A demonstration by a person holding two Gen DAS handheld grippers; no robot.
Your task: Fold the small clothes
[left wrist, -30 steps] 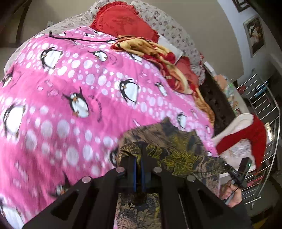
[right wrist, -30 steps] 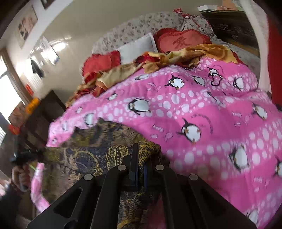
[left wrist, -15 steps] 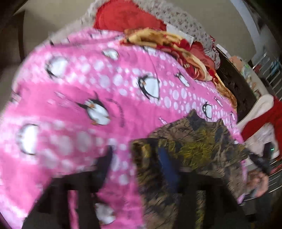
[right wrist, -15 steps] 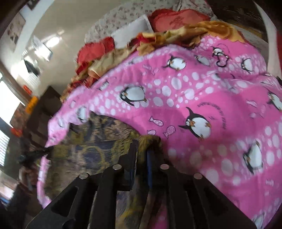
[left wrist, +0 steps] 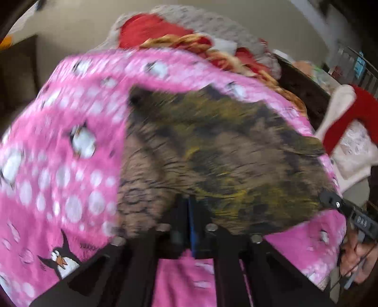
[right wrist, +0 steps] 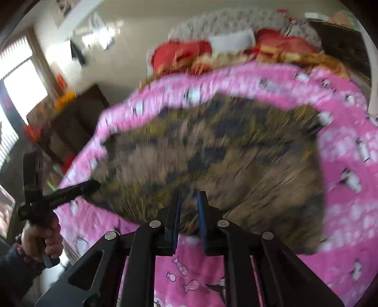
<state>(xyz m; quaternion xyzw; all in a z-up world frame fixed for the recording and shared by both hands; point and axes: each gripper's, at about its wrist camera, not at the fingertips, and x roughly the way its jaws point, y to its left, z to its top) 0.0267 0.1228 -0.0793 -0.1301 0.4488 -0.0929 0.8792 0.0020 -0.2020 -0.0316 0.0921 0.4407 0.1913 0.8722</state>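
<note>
I look over a bed [left wrist: 59, 146] covered by a pink penguin blanket [right wrist: 347, 146], with red cushions [right wrist: 182, 53] and a floral pillow [left wrist: 212, 26] heaped at its head. Beige walls [right wrist: 132, 68] rise behind, and framed pictures [right wrist: 65, 7] hang high on one. A bright window [right wrist: 23, 85] glares beside a dark wooden cabinet [right wrist: 78, 122]. On the other side stands what seems, through the blur, to be a metal rack [left wrist: 363, 78] by dark furniture [left wrist: 304, 92].
</note>
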